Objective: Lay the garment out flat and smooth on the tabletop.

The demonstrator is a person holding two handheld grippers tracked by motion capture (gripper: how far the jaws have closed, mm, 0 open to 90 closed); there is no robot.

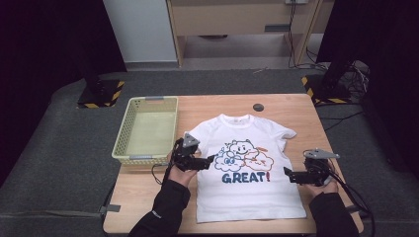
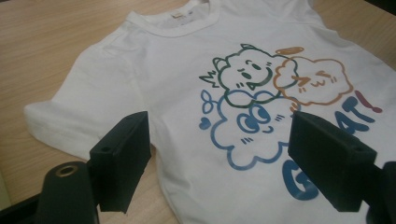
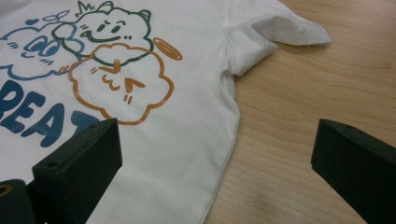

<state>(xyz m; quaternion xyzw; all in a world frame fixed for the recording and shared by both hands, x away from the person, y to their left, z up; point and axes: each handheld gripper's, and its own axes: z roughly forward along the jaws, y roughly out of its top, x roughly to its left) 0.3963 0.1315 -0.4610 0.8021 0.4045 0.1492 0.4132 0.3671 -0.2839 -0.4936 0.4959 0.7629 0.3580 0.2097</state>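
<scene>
White cotton-looking T-shirt (image 1: 249, 165) w/ short sleeves lies flat, front up, on the light wood-grain table (image 1: 291, 106), roughly mid-table, neck pointing away from the person. Fabric is smooth w/ a few soft creases; ribbed round collar (image 2: 173, 27) w/ a small label inside. Print on the chest: three puffy cloud figures, outlined in blue, dark green and orange, over blocky blue "GREAT" lettering w/ a red exclamation mark (image 1: 245, 177). One short sleeve (image 3: 275, 33) is wrinkled and partly folded under itself, hem resting on bare wood.

Left gripper (image 1: 211, 159), black, boxy, hard plastic, sits at the shirt's left edge near the sleeve, tips pointing across the cloth. Its jaws stand wide apart w/ nothing between them; in the left gripper view the shirt lies below, not pinched. Right gripper (image 1: 286, 172), same build w/ a grey three-cornered plate on top, is at the shirt's right edge, pointing inward. Jaws also spread wide, one over the cloth, one over bare wood, side seam running between, not clamped.

Around: pale yellow-green plastic mesh basket (image 1: 129, 133), rectangular, lattice walls, at the table's far-left corner, just beside the left gripper and near the left sleeve. Small dark round disc (image 1: 258, 106) set in the tabletop beyond the collar, apart from the shirt. Grey carpet floor (image 1: 59, 148) surrounds the table; two black stand bases w/ yellow-black hazard stripes (image 1: 101, 94) behind.
</scene>
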